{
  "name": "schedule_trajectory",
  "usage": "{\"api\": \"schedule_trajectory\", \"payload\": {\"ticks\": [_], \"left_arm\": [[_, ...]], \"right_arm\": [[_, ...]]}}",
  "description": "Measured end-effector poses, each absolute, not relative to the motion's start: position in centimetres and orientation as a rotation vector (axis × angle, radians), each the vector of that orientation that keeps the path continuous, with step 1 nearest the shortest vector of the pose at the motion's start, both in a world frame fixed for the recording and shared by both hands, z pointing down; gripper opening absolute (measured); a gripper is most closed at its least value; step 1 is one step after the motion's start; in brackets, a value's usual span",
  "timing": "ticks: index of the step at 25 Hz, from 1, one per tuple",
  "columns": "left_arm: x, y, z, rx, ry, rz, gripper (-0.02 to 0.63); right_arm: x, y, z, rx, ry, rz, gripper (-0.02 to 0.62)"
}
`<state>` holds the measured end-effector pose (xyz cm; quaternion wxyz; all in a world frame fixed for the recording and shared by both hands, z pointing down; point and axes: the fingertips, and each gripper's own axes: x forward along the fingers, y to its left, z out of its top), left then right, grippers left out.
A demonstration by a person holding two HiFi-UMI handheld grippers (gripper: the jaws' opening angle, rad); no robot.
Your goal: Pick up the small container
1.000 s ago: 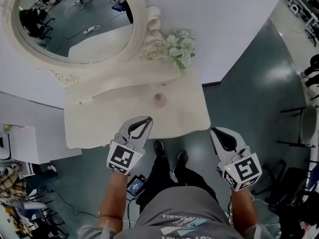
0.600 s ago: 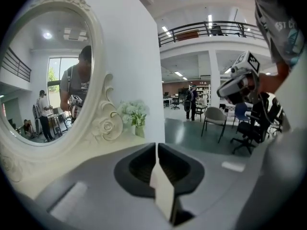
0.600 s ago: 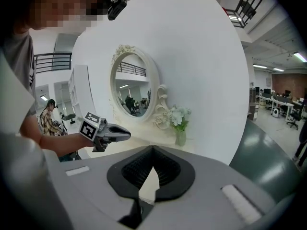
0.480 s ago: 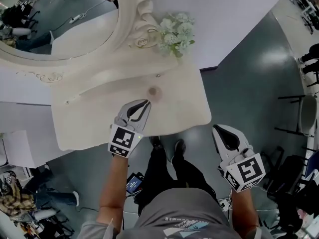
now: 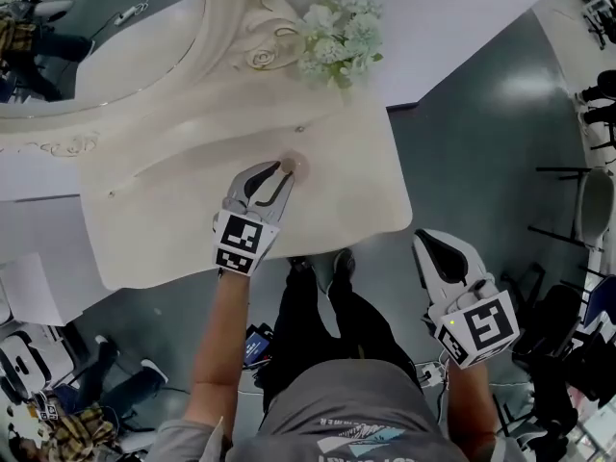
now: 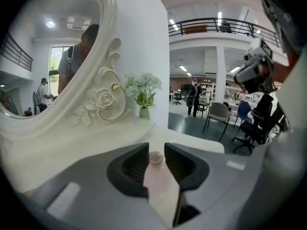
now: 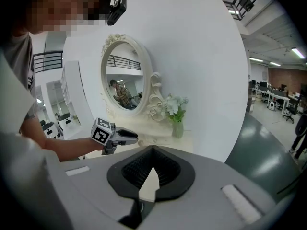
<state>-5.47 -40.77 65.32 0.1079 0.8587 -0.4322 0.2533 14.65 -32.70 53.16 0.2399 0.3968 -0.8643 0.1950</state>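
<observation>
Cream dressing tabletop (image 5: 366,200) by a white wall: small round pinkish container (image 5: 292,167) stands on it between the opening jaws of the left gripper (image 5: 277,174), pads not pressing. Right gripper (image 5: 426,243) closed, empty, over grey floor (image 5: 481,142). White flowers (image 5: 339,35) behind.

Left gripper (image 5: 274,173) jaws opening round container (image 6: 156,157)

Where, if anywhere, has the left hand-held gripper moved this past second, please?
Yes: the left hand-held gripper advanced across the table; small container sits between its opening jaws.
</observation>
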Motion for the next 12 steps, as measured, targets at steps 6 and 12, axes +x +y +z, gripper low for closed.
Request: {"api": "schedule_trajectory", "payload": {"ticks": [6, 12], "left_arm": [[-4.5, -42.4, 68.1, 2.532, -1.234, 0.753, 0.156], [-3.9, -43.5, 70.1, 2.519, -1.226, 0.749, 0.183]], "right_arm": [[14.5, -33.6, 54.8, 1.091, -2.339, 0.566, 0.000], [14.5, -34.2, 55.9, 1.093, -2.318, 0.584, 0.000]]}}
